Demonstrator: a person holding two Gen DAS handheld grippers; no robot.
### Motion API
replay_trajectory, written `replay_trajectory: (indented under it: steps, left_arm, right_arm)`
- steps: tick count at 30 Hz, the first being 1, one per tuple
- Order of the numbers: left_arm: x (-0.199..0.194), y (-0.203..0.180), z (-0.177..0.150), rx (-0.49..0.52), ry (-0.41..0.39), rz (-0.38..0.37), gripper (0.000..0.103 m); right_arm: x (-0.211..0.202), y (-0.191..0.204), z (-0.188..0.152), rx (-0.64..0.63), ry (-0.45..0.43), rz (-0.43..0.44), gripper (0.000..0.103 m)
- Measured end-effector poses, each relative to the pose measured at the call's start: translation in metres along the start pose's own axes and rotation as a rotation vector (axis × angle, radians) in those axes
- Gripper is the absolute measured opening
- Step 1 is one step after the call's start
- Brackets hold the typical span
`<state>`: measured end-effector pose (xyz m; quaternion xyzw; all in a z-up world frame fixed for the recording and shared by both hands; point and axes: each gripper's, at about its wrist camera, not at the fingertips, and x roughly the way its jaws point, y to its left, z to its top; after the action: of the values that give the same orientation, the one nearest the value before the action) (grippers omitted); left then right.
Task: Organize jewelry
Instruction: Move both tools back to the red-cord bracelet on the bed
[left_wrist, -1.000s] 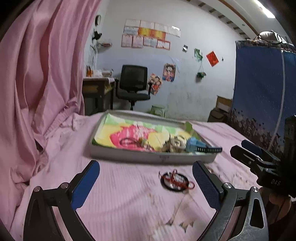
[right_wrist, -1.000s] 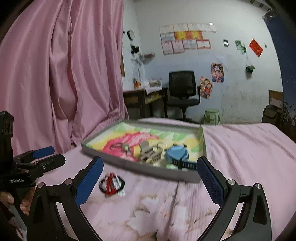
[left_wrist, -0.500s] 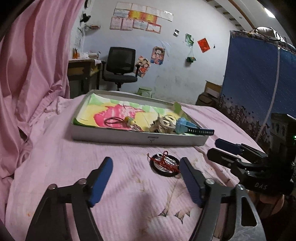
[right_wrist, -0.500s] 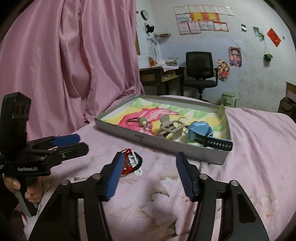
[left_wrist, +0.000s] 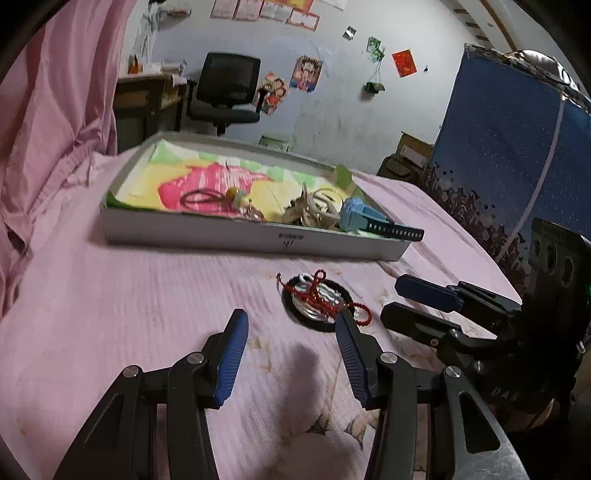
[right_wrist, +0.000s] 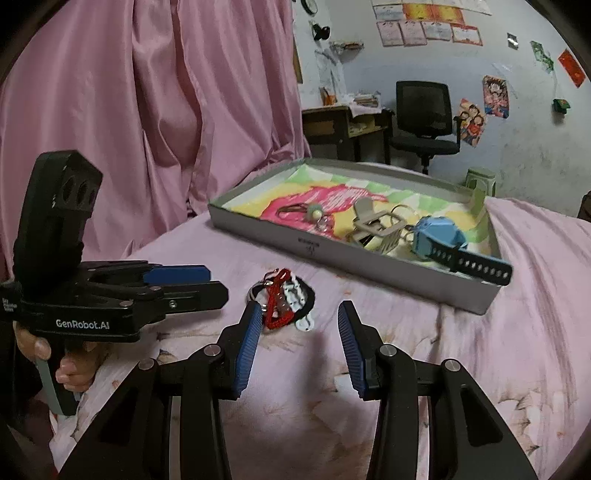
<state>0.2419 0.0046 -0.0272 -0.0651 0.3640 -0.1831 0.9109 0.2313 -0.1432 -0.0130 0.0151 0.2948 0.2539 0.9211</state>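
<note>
Small heap of red cord, silver rings and black band (left_wrist: 319, 300) on pink bedsheet (left_wrist: 110, 314), frame centre, just below shallow grey tray (left_wrist: 255, 240). Left gripper (left_wrist: 291, 354) parted, empty. Right gripper (right_wrist: 295, 345) parted, empty.

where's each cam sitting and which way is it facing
Left wrist: on the left gripper, open, looking along its fingers across the pink bedsheet to the grey shallow tray; the right gripper enters at right.
Right wrist: on the right gripper, open, facing that tray; the left gripper and a hand show at left.
Shared: the red-and-black bracelet pile.
</note>
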Motion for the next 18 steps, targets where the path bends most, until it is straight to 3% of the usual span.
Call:
replay_trajectory:
  steps: [2,9,16,18]
  left_arm:
    - [0.004,0.002,0.0,-0.016,0.021,-0.006,0.04]
    - [0.01,0.004,-0.002,-0.038,0.048,-0.018,0.04]
    - [0.013,0.007,0.0,-0.049,0.06,-0.023,0.039]
    - [0.015,0.007,0.001,-0.051,0.063,-0.025,0.039]
  right_arm:
    - [0.004,0.001,-0.001,-0.003,0.014,0.01,0.034]
    - [0.013,0.003,-0.002,-0.005,0.055,0.025,0.033]
    - [0.023,0.003,-0.002,0.005,0.086,0.047,0.028]
    - [0.025,0.003,-0.002,0.007,0.091,0.052,0.02]
